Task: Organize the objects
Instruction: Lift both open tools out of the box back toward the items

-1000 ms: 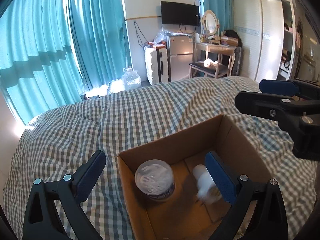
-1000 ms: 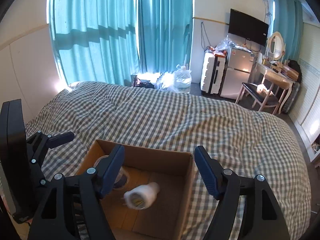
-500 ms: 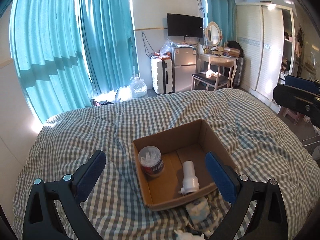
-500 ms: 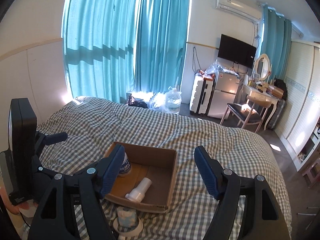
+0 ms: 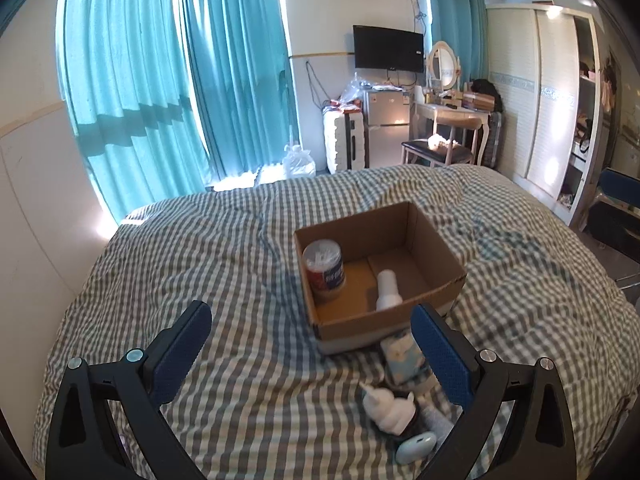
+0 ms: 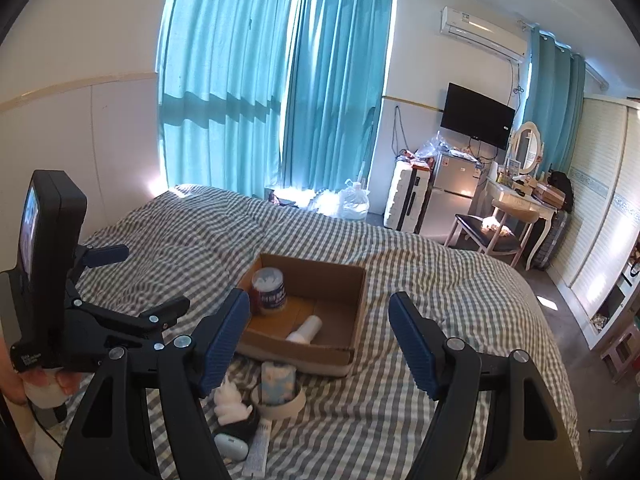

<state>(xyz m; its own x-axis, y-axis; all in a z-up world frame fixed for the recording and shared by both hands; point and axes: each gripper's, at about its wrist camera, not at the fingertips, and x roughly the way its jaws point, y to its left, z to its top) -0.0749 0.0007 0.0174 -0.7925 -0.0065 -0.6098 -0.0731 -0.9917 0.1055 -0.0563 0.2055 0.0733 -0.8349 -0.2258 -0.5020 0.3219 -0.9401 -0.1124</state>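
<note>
Nothing rly readable. The red-and-blue label on the canister point(image 5: 323, 268) in the cardboard box point(image 5: 436, 240) has white characters, too blurry. Tiny white print on the left gripper's handle point(image 6: 30, 360), also illegible.

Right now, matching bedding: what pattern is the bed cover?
Grey-and-white checked bed cover, clearest in left wrist view.

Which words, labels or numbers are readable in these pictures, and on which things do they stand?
None can be read.
Can in the cardboard box: label print too blurred.
Camera grip of the other hand-held gripper: white lettering, too small.
Air conditioner: mark too small.
</note>
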